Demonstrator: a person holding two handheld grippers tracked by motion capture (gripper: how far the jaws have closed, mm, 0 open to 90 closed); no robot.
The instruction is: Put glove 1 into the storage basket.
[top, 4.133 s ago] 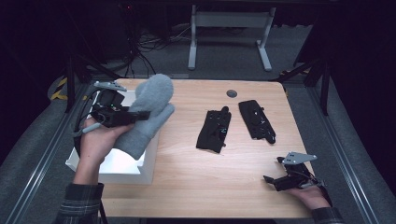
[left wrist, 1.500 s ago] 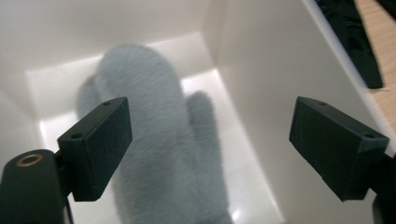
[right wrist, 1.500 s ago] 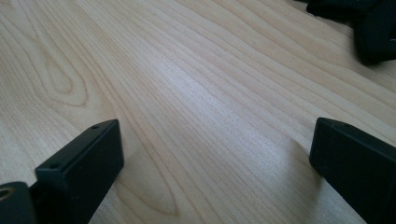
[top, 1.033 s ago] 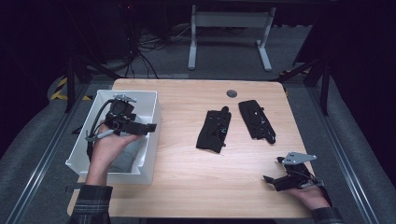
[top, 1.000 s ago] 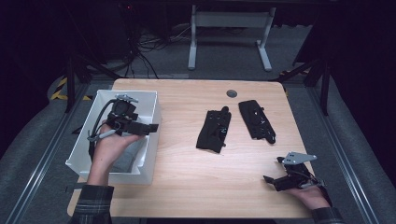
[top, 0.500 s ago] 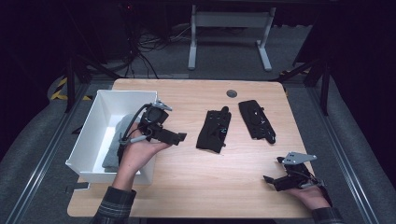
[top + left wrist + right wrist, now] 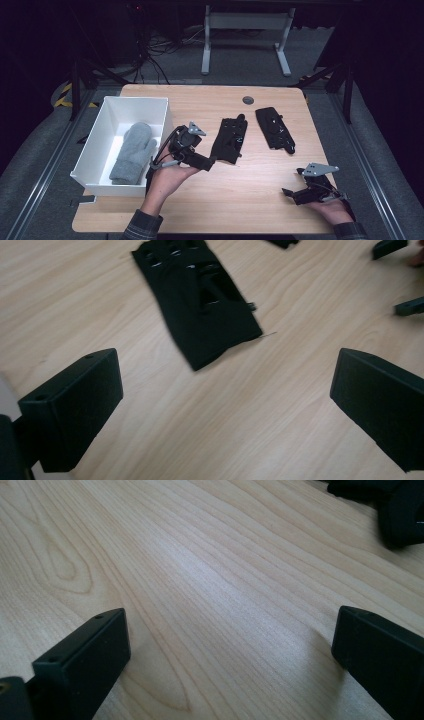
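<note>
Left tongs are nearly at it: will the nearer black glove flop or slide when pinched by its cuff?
The nearer black glove lies flat and thin, so it is probably floppy and will dangle. It looks light. On the smooth wooden table it may slide first.

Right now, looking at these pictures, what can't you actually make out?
- Nearer black glove: its fingertip end is cut off by the top edge of the left gripper view.
- Farther black glove: high view, its surface details are too small to read.
- Grey mitten in the white box: its underside is hidden.
</note>
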